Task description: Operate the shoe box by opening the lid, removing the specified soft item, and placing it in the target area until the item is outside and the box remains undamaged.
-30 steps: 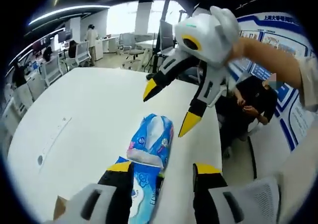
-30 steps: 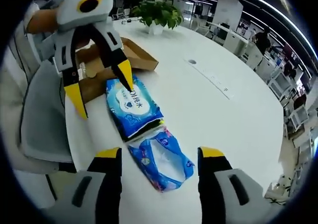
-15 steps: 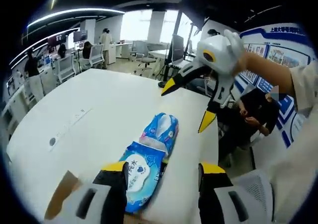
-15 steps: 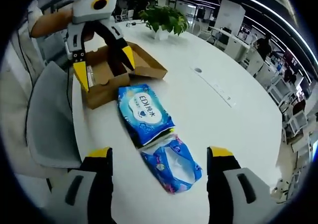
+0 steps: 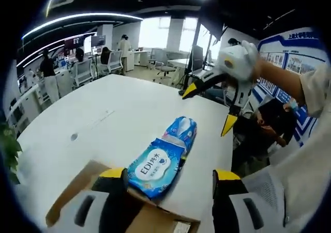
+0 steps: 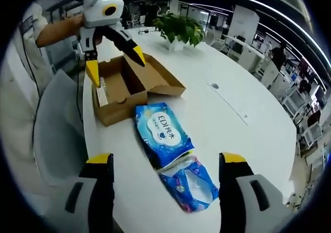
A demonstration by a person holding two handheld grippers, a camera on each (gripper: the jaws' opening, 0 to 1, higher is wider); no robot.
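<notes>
Two grippers, both with jaws spread wide and holding nothing. My left gripper (image 6: 115, 58) hangs above the open shoe box (image 6: 126, 88); my right gripper (image 5: 209, 107) hovers off the counter's (image 5: 103, 119) far edge, my sleeved arm behind it. The right gripper view shows the brown box whole, flaps open, with a potted plant (image 6: 179, 29) beyond. The wipes pack (image 6: 163, 132) lies flat on the white counter just beside the box, touching a crumpled blue wrapper (image 6: 190, 185).
</notes>
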